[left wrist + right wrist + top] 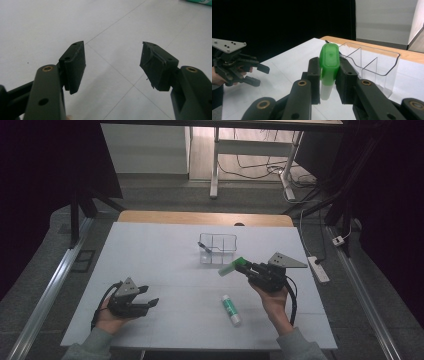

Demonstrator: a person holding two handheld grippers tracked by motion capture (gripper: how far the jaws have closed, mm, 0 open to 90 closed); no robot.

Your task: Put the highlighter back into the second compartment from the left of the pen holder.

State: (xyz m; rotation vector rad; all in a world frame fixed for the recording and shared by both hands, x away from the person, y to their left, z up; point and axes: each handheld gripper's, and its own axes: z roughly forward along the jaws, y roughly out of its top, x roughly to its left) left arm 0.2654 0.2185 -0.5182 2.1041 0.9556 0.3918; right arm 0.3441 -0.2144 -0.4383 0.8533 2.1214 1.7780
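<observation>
Two grippers up: right gripper [328,75] clamped on a green-capped glue stick [232,267], held above the table [165,250] at 5 o'clock of the clear divided box [218,248]; left gripper [150,297] spread wide, nothing in it, at 8 o'clock; second glue stick [231,309] lies on table at 6 o'clock

Both hand-held grippers are matte black — the left gripper [150,303] and right gripper [243,266] each carry a grey three-cornered plate, brass-ringed screw holes and trailing black cable. The person wears grey-green sleeves [93,343].
</observation>
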